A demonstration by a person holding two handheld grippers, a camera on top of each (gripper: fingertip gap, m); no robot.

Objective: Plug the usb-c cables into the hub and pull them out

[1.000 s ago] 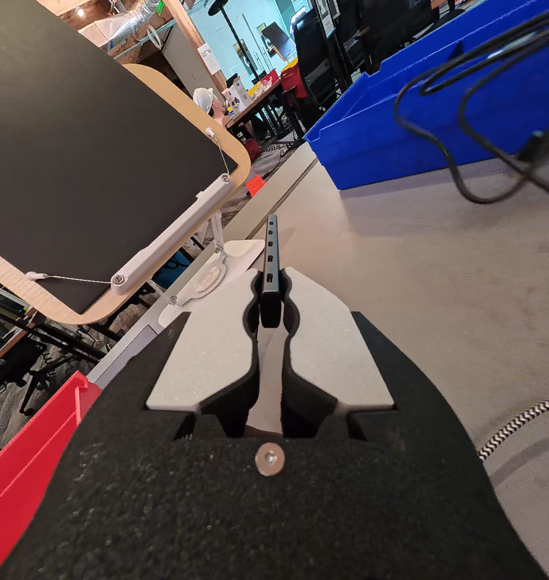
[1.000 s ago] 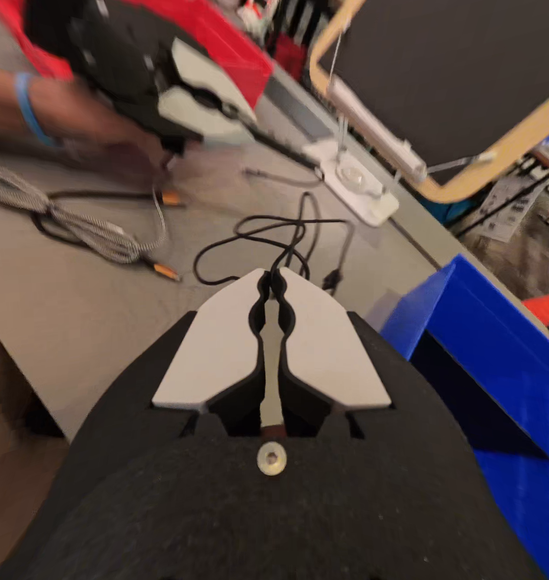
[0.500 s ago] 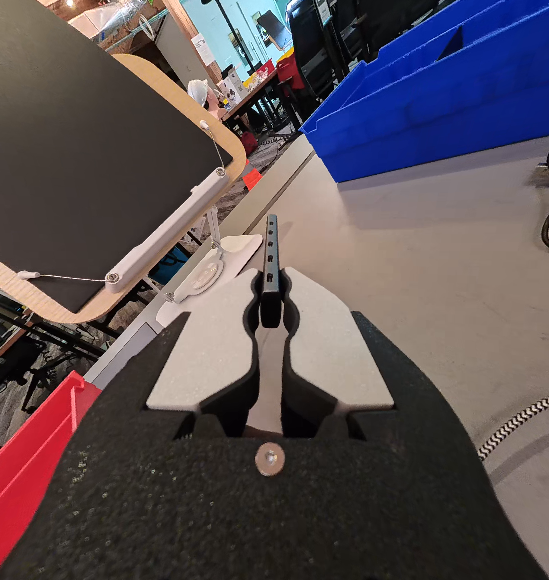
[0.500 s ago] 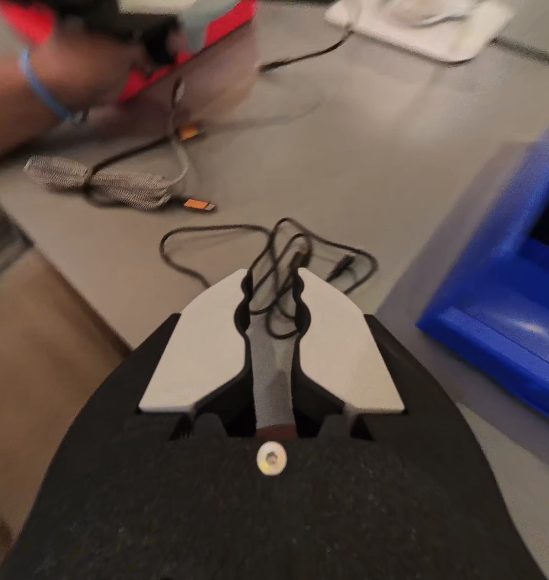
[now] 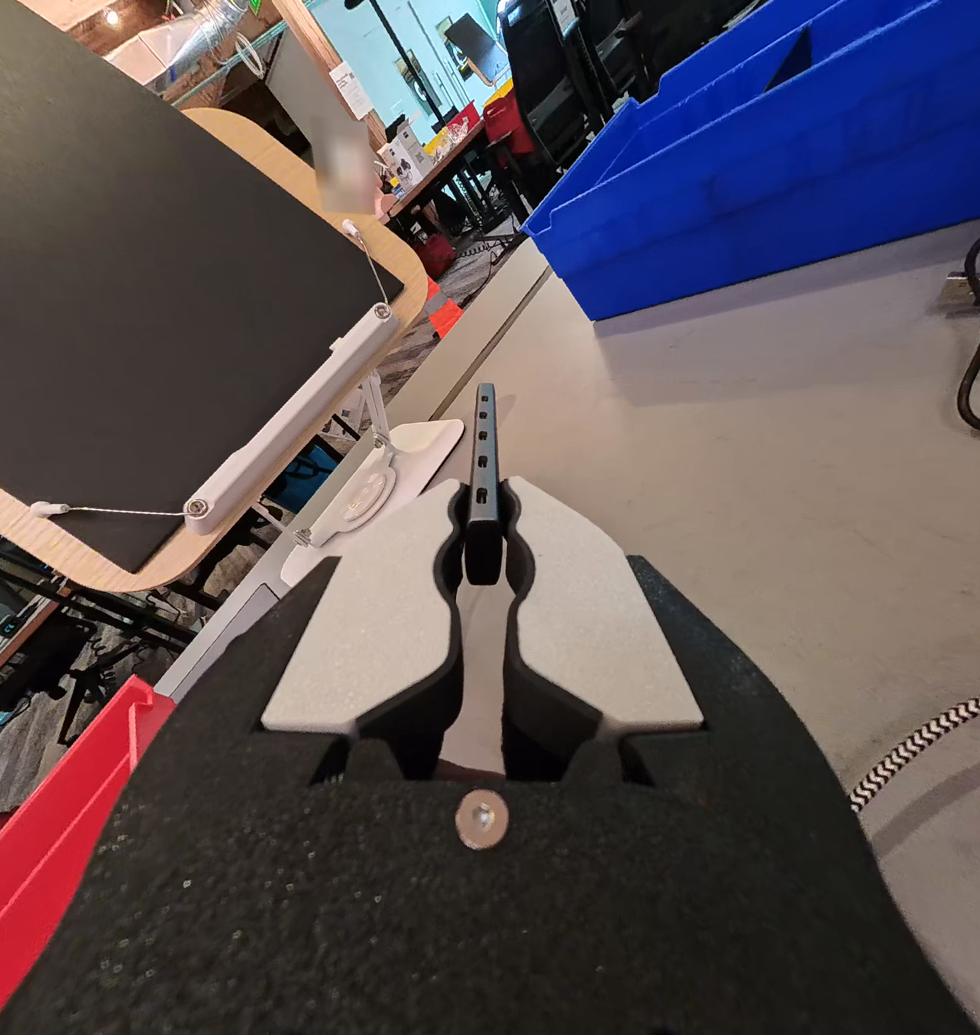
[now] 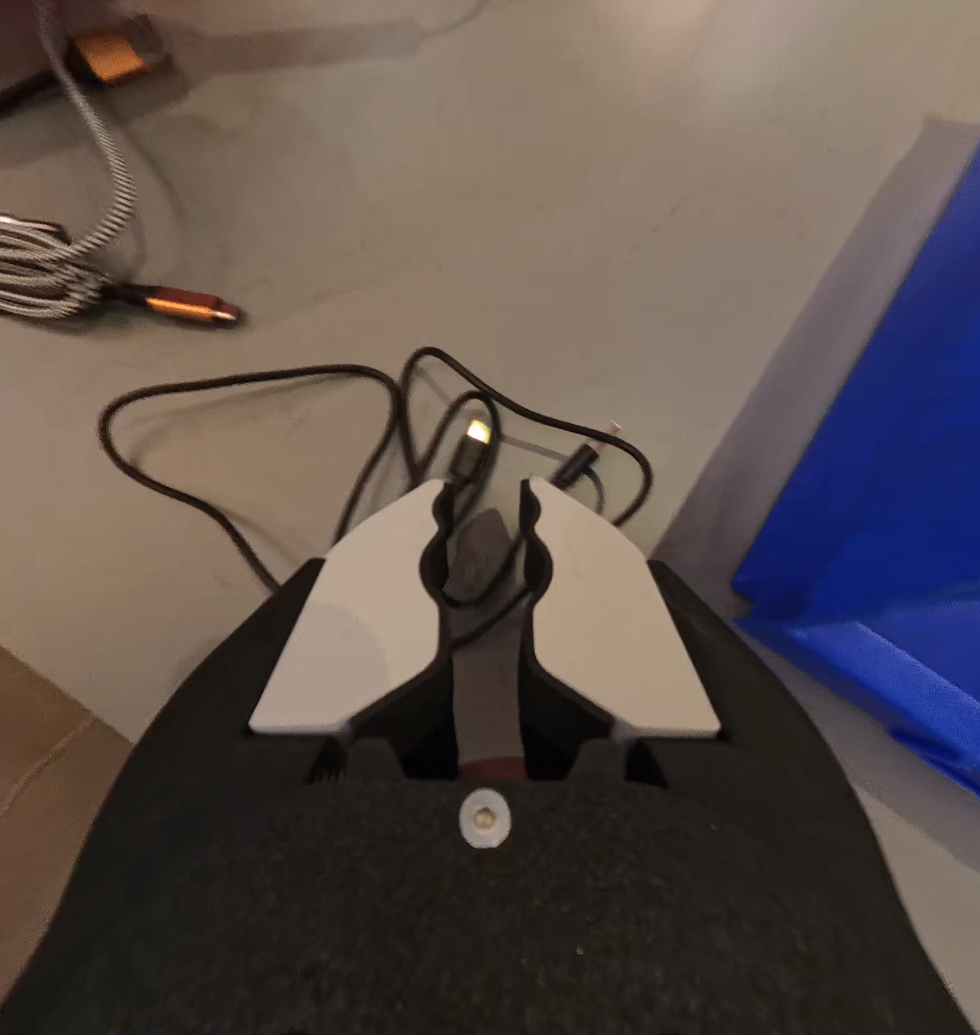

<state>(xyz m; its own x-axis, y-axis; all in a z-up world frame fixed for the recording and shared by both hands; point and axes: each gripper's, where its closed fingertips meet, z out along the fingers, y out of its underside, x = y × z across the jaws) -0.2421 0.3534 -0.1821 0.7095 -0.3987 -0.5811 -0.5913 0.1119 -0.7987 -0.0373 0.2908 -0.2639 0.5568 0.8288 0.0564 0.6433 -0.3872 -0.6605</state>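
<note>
Since a second ago: right gripper (image 6: 483, 490) has let go of the black cable, dropped low over it and spread its jaws; the hub grip on the left matches what it was.
Left gripper (image 5: 483, 493): clamped on the near end of the hub (image 5: 485, 448), a slim dark bar held on edge above the grey table (image 5: 756, 504), its row of ports facing up and running away from the camera.
Right gripper now: partly spread, nothing held, fingers hanging just above the tangle.
Black cable (image 6: 241, 386): loose loops on the table, beside the blue bin (image 6: 896, 420); one plug (image 6: 471, 453) with a bright metal tip lies just ahead of the gap between the fingers, a second plug (image 6: 577, 462) near the right fingertip.
Step in hand: I judge this a reach for the bright-tipped plug.
Doing it well: close on the plug's stiff body, not the soft cord, and leave the metal tip poking out ahead of the pads so it can meet a port; line it up along the fingers before squeezing.
Risk: a loop crosses the gap, so a loop may get pinched along with the plug.
Only the left view shows: hub and its ports, the black board (image 5: 140, 280) on a white stand, the red bin (image 5: 56, 840).
Only the right view shows: both plugs, and the braided cable (image 6: 39, 263) with its orange plug (image 6: 191, 305) well apart to the left.
</note>
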